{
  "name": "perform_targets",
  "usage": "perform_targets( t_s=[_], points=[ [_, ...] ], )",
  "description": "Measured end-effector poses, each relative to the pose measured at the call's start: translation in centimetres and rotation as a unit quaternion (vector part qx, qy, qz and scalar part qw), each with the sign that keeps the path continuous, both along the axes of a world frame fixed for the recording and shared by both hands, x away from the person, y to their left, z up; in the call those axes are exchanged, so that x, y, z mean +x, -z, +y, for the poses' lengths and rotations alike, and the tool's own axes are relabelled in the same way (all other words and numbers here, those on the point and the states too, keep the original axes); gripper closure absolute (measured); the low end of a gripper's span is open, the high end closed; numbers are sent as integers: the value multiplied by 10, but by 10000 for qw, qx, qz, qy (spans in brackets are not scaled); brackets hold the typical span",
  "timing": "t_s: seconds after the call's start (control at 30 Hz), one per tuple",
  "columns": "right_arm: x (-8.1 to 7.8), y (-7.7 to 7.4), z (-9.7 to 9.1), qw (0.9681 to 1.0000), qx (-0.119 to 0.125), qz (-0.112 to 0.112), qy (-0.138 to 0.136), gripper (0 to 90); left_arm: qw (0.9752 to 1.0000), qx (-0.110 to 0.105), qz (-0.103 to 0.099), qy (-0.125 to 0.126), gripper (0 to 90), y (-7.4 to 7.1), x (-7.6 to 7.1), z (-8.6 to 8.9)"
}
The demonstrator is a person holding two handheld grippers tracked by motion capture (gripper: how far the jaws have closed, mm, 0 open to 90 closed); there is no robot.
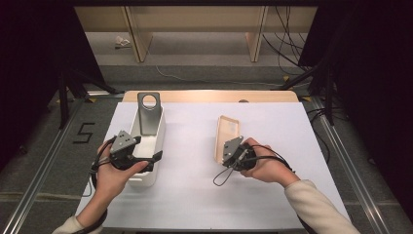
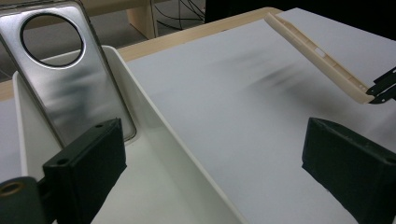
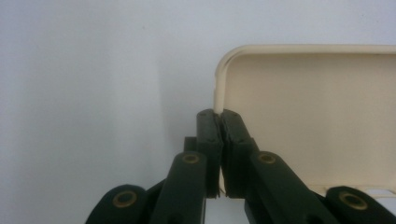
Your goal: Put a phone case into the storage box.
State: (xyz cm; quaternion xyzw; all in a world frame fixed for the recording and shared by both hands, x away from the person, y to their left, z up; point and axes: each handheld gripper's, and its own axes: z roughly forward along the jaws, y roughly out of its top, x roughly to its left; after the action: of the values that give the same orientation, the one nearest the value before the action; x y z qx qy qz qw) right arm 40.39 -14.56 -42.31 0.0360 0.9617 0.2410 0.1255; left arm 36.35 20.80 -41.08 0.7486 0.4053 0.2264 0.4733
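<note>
While a white sheet covers the wooden desk [image 1: 209, 96] in a dark room, the right tool [image 3: 217, 116] clamps the beige phone case [image 3: 317, 116] at centre; the left tool [image 2: 210, 158] gapes, straddling the white bin's [image 2: 154, 126] wall at nine o'clock, silver case [image 2: 70, 84] inside.

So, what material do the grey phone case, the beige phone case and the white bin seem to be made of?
Grey phone case: looks like brushed metal or metallised plastic, with soft streaky reflections.
Beige phone case: probably matte plastic, thin moulded rim, no shine.
White bin: likely smooth plastic, with thin walls and a slight gloss.
</note>
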Motion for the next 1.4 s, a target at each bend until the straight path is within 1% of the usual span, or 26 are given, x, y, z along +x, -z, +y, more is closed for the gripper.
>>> perform_targets(
  t_s=[0.07, 0.2, 0.43, 0.5, 0.67, 0.83, 0.93, 1.1, 1.27, 1.4],
  points=[
    [-2, -1, -2, 10000, 63, 2, 3, 880, 10000, 1, -3, 5, 57, 0, 0, 0],
    [-6, 1, -7, 9996, 276, 73, 5, 880, 10000, 2, -5, 15, 58, -1, 0, -1],
    [-11, 1, -14, 9981, 593, 180, -10, 880, 10000, -13, -18, 21, 66, -2, -1, -1],
    [-14, 0, -15, 9978, 629, 200, -7, 880, 10000, -12, -29, 26, 67, -3, -1, -1],
    [-21, -2, -19, 9965, 806, 227, -52, 881, 10000, -42, -47, 63, 71, -7, 0, -4],
    [-28, -2, -23, 9956, 904, 251, -79, 880, 9998, -32, -78, 159, 74, -11, 1, -9],
    [-32, -2, -25, 9952, 937, 270, -77, 880, 9997, -9, -68, 249, 77, -13, 4, -14],
    [-35, -4, -25, 9940, 1057, 269, -85, 880, 9991, -67, -81, 403, 86, -20, 10, -26],
    [-37, -6, -25, 9923, 1199, 292, -77, 880, 9983, -115, -1, 564, 87, -27, 19, -40],
    [-38, -7, -24, 9919, 1229, 301, -112, 880, 9976, -120, 64, 678, 92, -31, 25, -54]
  ],
)
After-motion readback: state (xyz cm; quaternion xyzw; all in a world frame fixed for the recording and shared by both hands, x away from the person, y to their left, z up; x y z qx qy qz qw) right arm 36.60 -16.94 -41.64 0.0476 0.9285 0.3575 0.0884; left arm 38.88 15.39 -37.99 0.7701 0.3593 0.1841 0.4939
